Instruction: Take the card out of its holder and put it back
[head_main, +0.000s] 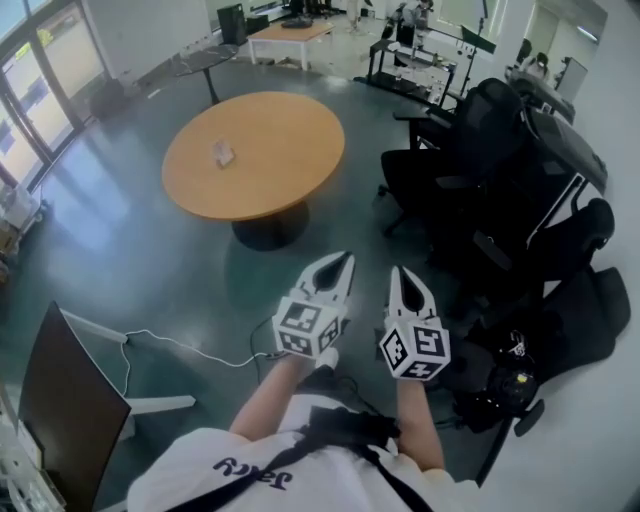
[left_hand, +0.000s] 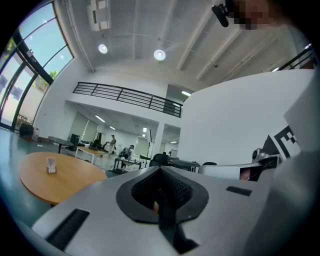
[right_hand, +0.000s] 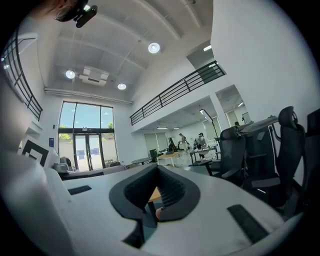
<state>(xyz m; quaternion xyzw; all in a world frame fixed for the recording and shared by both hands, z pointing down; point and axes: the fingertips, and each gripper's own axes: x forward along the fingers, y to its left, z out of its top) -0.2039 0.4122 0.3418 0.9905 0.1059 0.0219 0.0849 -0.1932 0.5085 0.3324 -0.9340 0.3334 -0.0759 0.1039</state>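
card holder (head_main: 222, 152) stands on the round table (head_main: 290, 170), well apart from the person; card itself too small to make out. left gripper (head_main: 342, 264) and right gripper (head_main: 401, 276) held close to body, jaws pressed together, nothing in them. probably carried this way for the approach.

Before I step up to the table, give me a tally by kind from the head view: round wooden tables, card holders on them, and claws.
round wooden table: 1
card holder: 1, standing on that table
Claws: 2, left claw and right claw, both shut with nothing in them
Total: 4
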